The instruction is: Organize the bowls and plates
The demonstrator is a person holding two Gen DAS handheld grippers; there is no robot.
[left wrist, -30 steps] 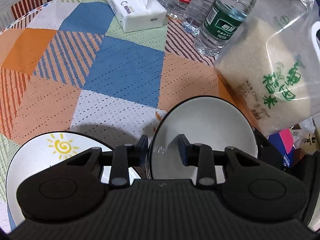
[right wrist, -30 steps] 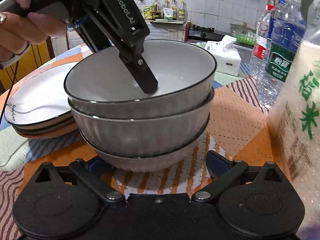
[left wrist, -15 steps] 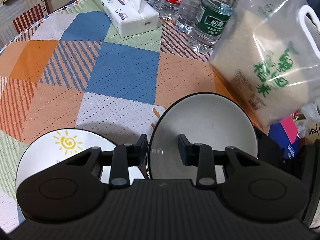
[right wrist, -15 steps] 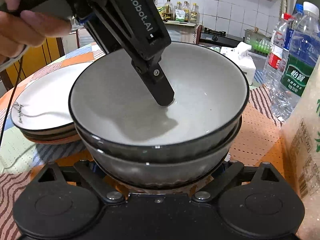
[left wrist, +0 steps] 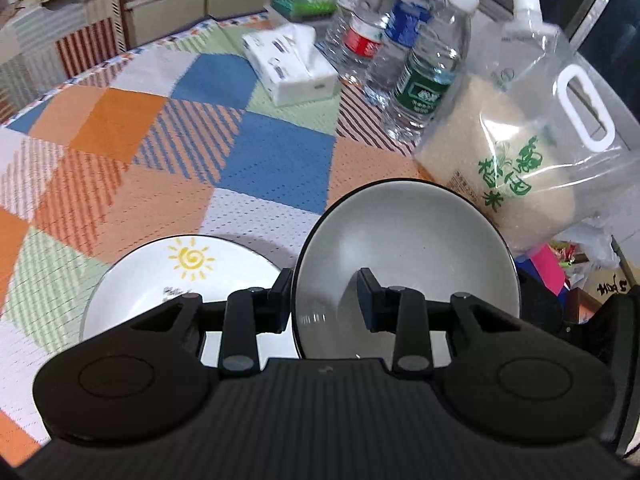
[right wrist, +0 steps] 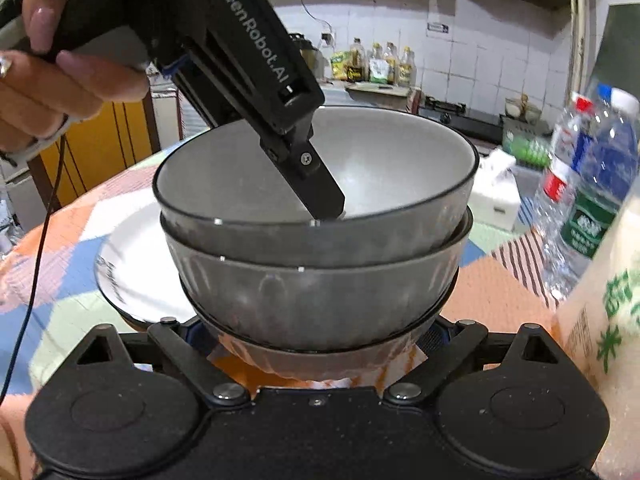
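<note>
Since the earlier frame the bowl stack (right wrist: 316, 264) has come closer to the right gripper (right wrist: 316, 340), now sitting low between its fingers, and the left gripper (left wrist: 325, 300) has tipped back, so more of the far desk (left wrist: 240, 152) shows. The left fingers straddle the top bowl (left wrist: 404, 264): one finger (left wrist: 370, 300) inside the wall, one outside, apparently clamped on the rim. The right fingers stand wide apart on either side of the bottom bowl; no contact can be confirmed. The plate (left wrist: 160, 280) with the sun drawing lies just left of the left fingers, beside the stack.

To do the step well, judged from this: close the right fingers squarely on the lowest bowl, then keep the stack level so that it does not slide.

The right wrist view alone shows three nested bowls and the hand (right wrist: 52, 68) on the left gripper; the left wrist view alone shows the tissue box (left wrist: 292, 68) ahead, and shows more fully the bottles (left wrist: 424, 76) and rice bag (left wrist: 520, 152) ahead and right.
</note>
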